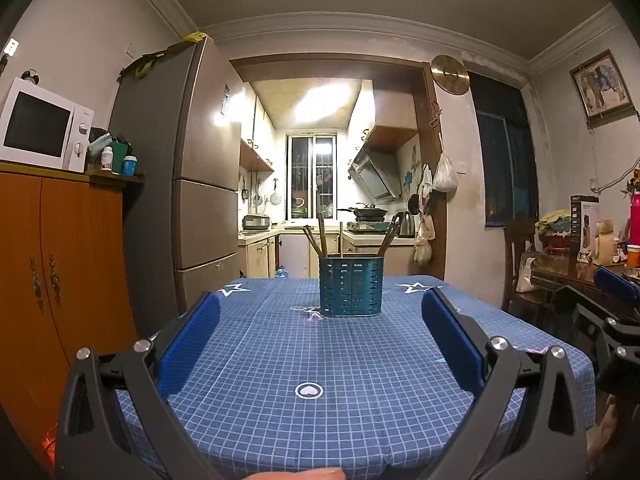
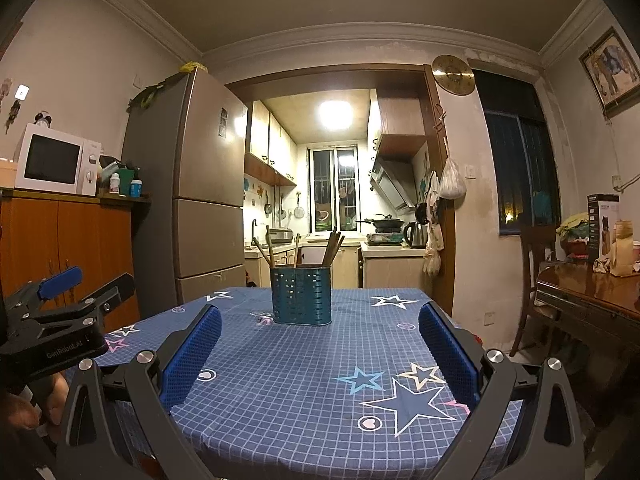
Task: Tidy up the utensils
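- Left tool [image 1: 320, 320]: wide open, holding nothing, up over the blue checked surface [image 1: 280, 360].
- Right tool [image 2: 320, 326]: wide open too, empty.
- Blue holder [image 1: 351, 286] with chopsticks [image 1: 322, 236]: standing upright at the far end of the surface, well apart from both tools.

I'm seeing a pretty dim room here, with most of the light spilling in from the kitchen ceiling lamp [image 2: 335, 114] straight ahead of both tools. It's blowing out to white glare and bouncing off the fridge door [image 1: 208, 120]. The fisheye is bending walls hard at the edges, corners are going black, and everything is looking soft and grainy.
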Tool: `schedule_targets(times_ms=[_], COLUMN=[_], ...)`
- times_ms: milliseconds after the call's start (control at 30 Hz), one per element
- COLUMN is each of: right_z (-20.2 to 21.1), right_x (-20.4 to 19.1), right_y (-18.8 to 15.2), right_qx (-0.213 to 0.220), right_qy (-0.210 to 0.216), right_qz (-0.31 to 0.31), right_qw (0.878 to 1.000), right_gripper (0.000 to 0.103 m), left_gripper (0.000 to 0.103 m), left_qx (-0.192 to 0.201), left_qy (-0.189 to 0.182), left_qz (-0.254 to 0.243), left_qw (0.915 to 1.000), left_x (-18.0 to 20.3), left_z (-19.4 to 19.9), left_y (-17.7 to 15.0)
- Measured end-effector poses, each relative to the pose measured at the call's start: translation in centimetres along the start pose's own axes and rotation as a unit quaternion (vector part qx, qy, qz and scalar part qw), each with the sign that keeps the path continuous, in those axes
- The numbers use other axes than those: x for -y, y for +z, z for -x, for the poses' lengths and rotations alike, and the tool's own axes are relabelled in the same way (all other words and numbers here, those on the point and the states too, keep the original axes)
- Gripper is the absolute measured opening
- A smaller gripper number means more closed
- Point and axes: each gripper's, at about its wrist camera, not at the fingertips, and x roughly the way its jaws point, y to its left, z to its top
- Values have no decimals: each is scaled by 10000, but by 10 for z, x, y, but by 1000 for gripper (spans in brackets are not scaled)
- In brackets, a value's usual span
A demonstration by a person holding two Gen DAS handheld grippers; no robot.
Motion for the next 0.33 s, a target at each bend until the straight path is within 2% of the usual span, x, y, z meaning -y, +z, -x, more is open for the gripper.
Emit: schedule_targets(times_ms=[333], right_z=[-4], right_x=[-2], right_y=[0], right_qx=[-60], right_qy=[52], right_qz=[36], right_qw=[10000], right_gripper=[98], left_gripper=[97], left_qx=[-53], left_qy=[-104], left_qz=[34], left_qw=[9999], left_x=[-2], left_z=[-2], left_y=[-2])
